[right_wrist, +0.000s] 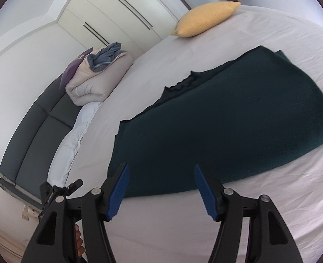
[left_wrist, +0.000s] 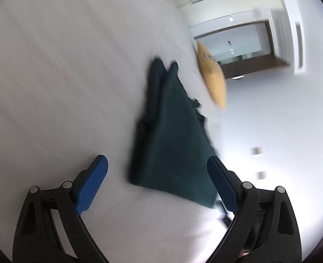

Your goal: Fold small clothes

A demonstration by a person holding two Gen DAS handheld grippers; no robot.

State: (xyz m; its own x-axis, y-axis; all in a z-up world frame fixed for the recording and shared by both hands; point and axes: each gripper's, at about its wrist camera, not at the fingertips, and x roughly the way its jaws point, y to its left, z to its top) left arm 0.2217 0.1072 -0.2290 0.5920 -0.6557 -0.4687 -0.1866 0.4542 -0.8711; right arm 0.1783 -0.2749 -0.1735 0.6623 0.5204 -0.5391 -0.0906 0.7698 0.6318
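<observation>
In the left wrist view, the left gripper point(left_wrist: 158, 164) is hovering over the white bed point(left_wrist: 62, 87) with its blue fingers point(left_wrist: 91, 184) standing wide apart and gripping nothing. The dark green garment point(left_wrist: 172, 142) is lying on the sheet between and beyond the fingers, reaching away toward the far right. This view is smeared by blur, so the garment's folds cannot be made out; it looks doubled over at its far end. A yellow pillow point(left_wrist: 214, 74) is sitting just beyond it, near the bed's far right edge.

In the right wrist view, the right gripper point(right_wrist: 161, 171) is also hanging with its fingers point(right_wrist: 119, 190) spread apart and empty, their tips just over the near edge of the garment point(right_wrist: 227, 118). The garment is lying flat across the middle of the bed point(right_wrist: 270, 208), stretching to the right. The pillow point(right_wrist: 207, 18) is resting at the far edge, well apart from the garment. A rolled duvet point(right_wrist: 95, 76) is sitting at the far left by the dark headboard point(right_wrist: 36, 135).
</observation>
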